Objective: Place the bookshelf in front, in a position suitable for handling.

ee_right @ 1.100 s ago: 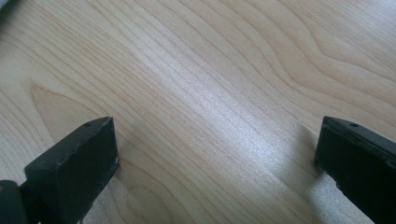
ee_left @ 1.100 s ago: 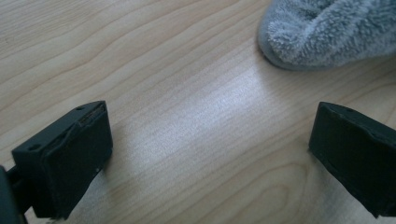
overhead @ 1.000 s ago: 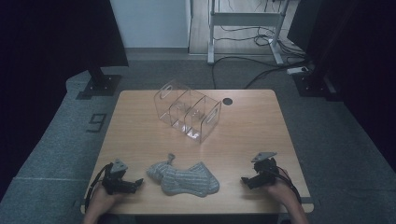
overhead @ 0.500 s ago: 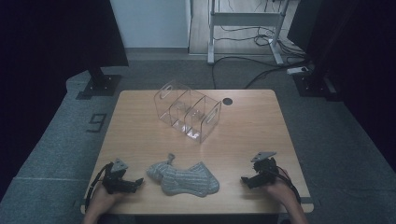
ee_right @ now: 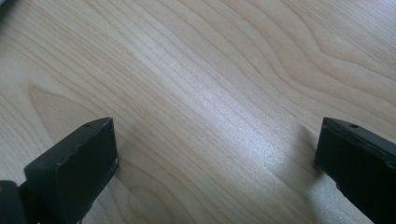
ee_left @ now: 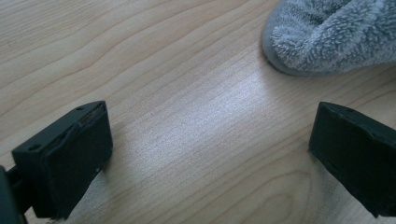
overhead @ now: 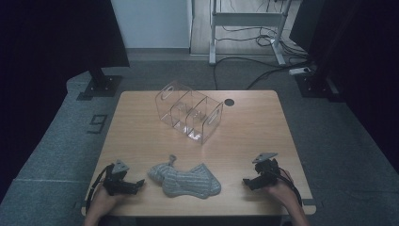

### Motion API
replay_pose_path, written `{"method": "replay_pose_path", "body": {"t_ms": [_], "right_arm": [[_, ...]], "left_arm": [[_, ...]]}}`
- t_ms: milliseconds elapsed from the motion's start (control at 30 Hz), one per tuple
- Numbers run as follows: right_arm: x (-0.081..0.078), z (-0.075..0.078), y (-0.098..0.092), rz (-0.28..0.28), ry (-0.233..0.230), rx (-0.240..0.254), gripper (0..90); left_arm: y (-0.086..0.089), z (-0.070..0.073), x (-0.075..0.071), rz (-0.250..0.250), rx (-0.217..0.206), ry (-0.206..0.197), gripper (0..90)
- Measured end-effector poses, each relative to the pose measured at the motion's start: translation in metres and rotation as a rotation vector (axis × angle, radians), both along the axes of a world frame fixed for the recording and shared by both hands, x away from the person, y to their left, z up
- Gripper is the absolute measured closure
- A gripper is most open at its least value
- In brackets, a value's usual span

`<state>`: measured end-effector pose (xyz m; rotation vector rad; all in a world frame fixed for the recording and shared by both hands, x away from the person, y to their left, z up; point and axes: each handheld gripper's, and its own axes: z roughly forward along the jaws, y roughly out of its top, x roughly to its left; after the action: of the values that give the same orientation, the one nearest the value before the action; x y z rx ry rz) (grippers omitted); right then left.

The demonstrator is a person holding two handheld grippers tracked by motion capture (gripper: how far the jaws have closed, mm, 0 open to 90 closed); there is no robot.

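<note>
Left tongs (overhead: 136, 184) and right tongs (overhead: 248, 182) released, flanking grey socks (overhead: 186, 180) on bench (overhead: 254, 127), probably poised for pickup.

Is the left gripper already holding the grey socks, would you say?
No, the left gripper stands open over bare wood, with the grey socks beyond its jaws.

Grey fuzzy sock (overhead: 186, 180) lay flat, rumpled, near the table's (overhead: 141, 127) front edge, between both grippers; possibly a pair.
</note>
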<state>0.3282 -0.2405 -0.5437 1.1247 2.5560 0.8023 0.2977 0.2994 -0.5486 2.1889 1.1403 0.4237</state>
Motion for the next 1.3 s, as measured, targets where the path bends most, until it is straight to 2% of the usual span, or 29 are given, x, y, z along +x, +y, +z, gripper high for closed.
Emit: {"method": "replay_pose_path", "body": {"t_ms": [67, 233, 533, 667, 933, 1300], "right_arm": [[-0.001, 0.001, 0.001, 0.003, 0.001, -0.006, 0.0], [-0.004, 0.011, 0.002, 0.003, -0.044, 0.017, 0.0], [-0.009, 0.021, 0.006, 0.025, -0.091, 0.036, 0.0], [-0.010, 0.023, 0.007, 0.032, -0.095, 0.039, 0.0], [-0.012, 0.029, 0.011, 0.058, -0.103, 0.095, 0.0], [-0.014, 0.037, 0.026, 0.108, -0.117, 0.104, 0.0]], "left_arm": [[0.000, 0.000, 0.000, 0.001, -0.001, 0.000, 0.0], [0.000, 0.000, 0.000, 0.000, -0.001, 0.000, 0.0], [0.000, 0.000, 0.000, 0.000, -0.001, 0.000, 0.0], [0.000, 0.000, 0.000, 0.000, -0.001, 0.000, 0.0], [0.000, 0.000, 0.000, -0.001, -0.001, 0.000, 0.0], [0.000, 0.000, 0.001, 0.000, -0.003, -0.002, 0.0]]}}
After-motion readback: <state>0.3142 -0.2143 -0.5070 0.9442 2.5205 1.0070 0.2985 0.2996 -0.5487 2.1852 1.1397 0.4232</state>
